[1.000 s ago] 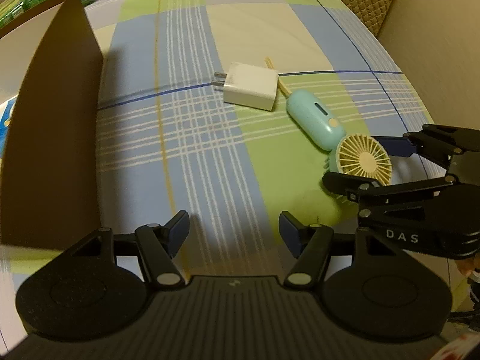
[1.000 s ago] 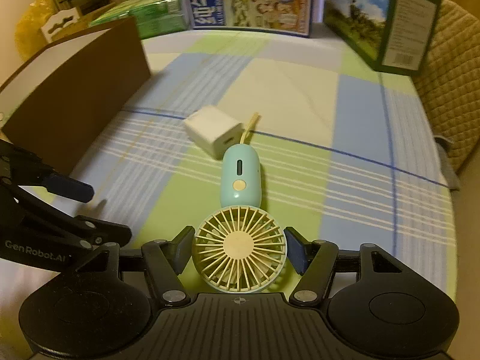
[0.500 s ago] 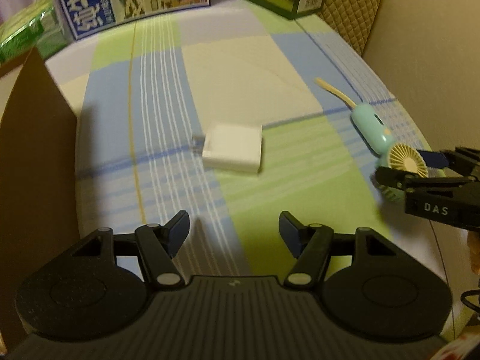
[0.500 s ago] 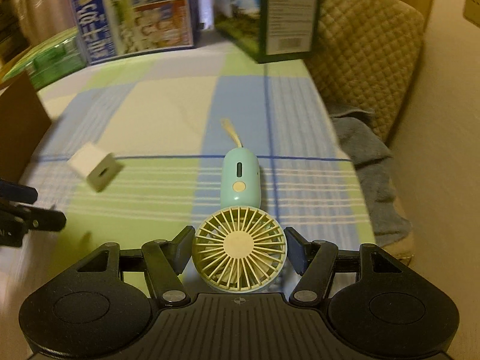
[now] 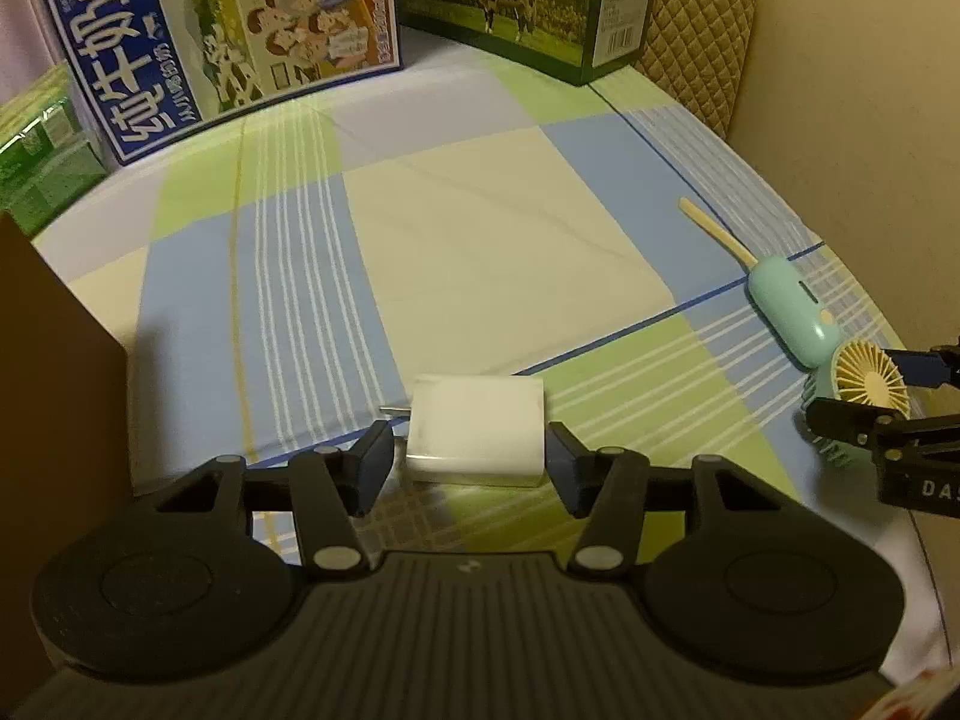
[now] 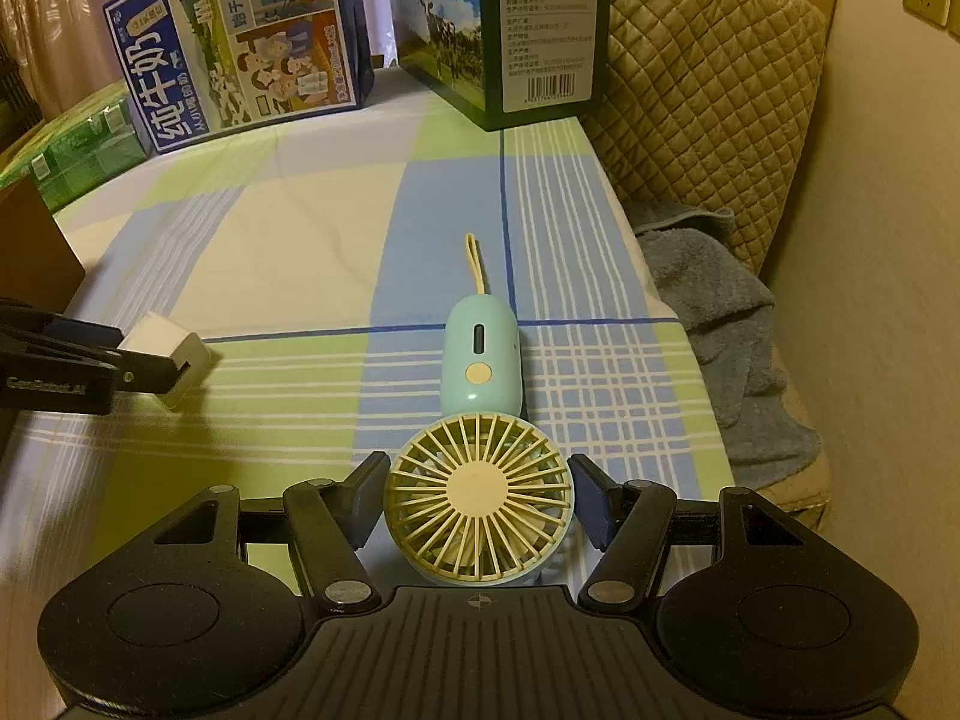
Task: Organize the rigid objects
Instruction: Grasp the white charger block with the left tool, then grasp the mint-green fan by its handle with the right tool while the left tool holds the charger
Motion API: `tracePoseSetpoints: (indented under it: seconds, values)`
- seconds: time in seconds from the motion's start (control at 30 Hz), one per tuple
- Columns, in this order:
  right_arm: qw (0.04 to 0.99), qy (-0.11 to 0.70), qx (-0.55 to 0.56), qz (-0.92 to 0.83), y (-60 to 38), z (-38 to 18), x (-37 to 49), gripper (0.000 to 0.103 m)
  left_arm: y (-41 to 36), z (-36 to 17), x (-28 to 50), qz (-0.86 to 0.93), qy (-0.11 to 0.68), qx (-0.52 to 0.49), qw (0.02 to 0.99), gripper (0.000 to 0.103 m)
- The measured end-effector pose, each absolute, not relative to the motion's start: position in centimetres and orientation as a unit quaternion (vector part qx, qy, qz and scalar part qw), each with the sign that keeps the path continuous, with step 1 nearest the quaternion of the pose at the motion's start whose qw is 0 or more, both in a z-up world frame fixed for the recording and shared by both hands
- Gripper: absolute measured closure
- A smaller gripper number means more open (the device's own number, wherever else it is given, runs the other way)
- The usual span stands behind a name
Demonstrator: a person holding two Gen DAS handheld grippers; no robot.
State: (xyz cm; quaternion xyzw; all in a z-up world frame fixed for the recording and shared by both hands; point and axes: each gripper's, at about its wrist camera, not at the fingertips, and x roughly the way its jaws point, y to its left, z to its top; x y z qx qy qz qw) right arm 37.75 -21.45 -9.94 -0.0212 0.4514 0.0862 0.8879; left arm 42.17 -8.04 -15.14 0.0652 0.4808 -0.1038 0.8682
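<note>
Left gripper point(image 5: 471, 459) jaws closing around white charger point(image 5: 477, 429), right gripper point(image 6: 477, 501) clamped on handheld fan point(image 6: 480, 480) head

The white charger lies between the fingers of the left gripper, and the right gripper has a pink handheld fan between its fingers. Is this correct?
Not quite. The handheld fan between the right gripper fingers is mint green with a cream grille, as the right wrist view shows. The white charger is indeed between the closing left gripper fingers.

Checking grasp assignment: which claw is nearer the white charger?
Left. The left claw straddles the white charger, jaws closing on it; the right claw grips the handheld fan off to the side.
</note>
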Motion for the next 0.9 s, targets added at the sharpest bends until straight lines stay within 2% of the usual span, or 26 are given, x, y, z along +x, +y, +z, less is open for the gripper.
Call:
tracePoseSetpoints:
  seconds: [0.43,0.9]
  values:
    - [0.883,0.455,-0.033,0.112,-20.4,-9.8,36.7,0.042,-8.2,-15.1,40.7,-0.111,0.476,0.091,0.868,0.056]
    - [0.861,0.466,-0.055,0.198,-17.6,-9.8,30.9,0.042,-5.4,-14.7,32.5,-0.097,0.495,0.083,0.859,0.056]
